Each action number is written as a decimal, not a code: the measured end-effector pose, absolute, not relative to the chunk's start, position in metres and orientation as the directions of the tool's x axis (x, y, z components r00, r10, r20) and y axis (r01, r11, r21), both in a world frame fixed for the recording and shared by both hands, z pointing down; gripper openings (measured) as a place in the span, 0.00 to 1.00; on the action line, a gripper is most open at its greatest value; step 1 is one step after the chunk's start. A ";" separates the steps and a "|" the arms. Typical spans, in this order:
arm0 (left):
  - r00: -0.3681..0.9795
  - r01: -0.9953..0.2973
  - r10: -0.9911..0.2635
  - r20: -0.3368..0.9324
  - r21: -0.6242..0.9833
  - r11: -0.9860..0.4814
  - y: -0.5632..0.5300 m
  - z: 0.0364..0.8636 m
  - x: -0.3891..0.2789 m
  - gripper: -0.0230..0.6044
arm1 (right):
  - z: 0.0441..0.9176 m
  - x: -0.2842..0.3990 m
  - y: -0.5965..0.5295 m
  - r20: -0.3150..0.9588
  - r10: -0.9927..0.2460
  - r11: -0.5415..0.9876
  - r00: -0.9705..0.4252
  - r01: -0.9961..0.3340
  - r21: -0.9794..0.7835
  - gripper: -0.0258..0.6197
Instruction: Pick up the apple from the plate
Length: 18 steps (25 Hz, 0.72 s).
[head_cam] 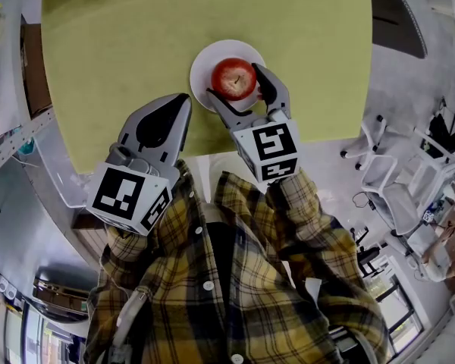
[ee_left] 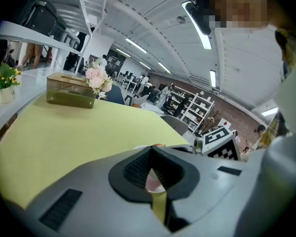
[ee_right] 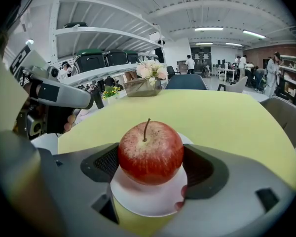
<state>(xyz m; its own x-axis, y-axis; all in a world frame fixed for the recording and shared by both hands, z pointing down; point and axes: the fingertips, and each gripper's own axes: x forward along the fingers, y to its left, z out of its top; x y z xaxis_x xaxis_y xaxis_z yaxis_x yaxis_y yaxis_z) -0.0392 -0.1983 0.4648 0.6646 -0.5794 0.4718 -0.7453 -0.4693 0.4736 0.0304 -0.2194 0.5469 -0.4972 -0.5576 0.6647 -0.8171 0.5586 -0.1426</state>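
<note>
Person in a plaid shirt [head_cam: 235, 294] is standing at the near edge of a yellow-green table [head_cam: 136, 36], holding a gripper in each hand.

Starting at the L: the left gripper [head_cam: 182, 101] is being held over the table's near edge. Its tips are pointing twd the plate but staying apart from it. Its jaws are lying clenched together w/ nothing btwn them, and only a thin slit by the pads is letting table and a bit of plate show through. Its marker cube [head_cam: 129, 196] is sitting back by the sleeve. In the left gripper view an olive box [ee_left: 70, 90] is standing far across the table, w/ pink flowers [ee_left: 98, 78] at its R end.

Moving R: a white plate [head_cam: 203, 61] is sitting on the table, not far from the near edge. The red apple [ee_right: 150, 153] is resting on it upright, stem up.

The right gripper [head_cam: 235, 82] is pointing in from the near side w/ its jaws straddling the apple. The dark pads are pressing on the fruit's L and R flanks, so it's grasping the apple while the fruit is sitting on the plate. Its marker cube [head_cam: 269, 150] is hanging past the table edge, just in front of the cuff.

Further R, off the table, white office chairs [head_cam: 387, 173] are standing on the grey floor
</note>
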 end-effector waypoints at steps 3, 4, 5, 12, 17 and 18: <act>0.664 -0.745 -0.580 0.471 0.476 -0.467 -0.198 0.469 -0.047 0.05 | 0.551 0.023 -0.219 0.671 -0.560 0.555 -0.486 -0.821 -0.133 0.63; 0.664 -0.746 -0.580 0.472 0.476 -0.467 -0.198 0.469 -0.048 0.05 | 0.552 0.021 -0.219 0.672 -0.560 0.553 -0.484 -0.823 -0.132 0.63; 0.664 -0.746 -0.580 0.472 0.476 -0.467 -0.198 0.470 -0.048 0.05 | 0.552 0.021 -0.219 0.673 -0.559 0.552 -0.484 -0.823 -0.133 0.63; 0.666 -0.744 -0.580 0.470 0.474 -0.470 -0.197 0.465 -0.040 0.05 | 0.549 0.030 -0.217 0.674 -0.562 0.549 -0.479 -0.826 -0.129 0.63; 0.663 -0.747 -0.587 0.466 0.472 -0.469 -0.198 0.465 -0.047 0.05 | 0.551 0.025 -0.217 0.684 -0.554 0.537 -0.475 -0.832 -0.142 0.63; 0.662 -0.747 -0.588 0.465 0.471 -0.469 -0.198 0.464 -0.047 0.05 | 0.551 0.024 -0.216 0.686 -0.551 0.536 -0.476 -0.831 -0.147 0.63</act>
<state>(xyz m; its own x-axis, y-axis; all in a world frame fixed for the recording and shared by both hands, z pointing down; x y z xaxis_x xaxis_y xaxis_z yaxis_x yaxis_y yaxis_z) -0.0472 -0.1982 0.4637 0.6620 -0.5881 0.4646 -0.7472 -0.4691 0.4708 0.0245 -0.2159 0.5514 -0.4762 -0.5506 0.6856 -0.8313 0.5361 -0.1469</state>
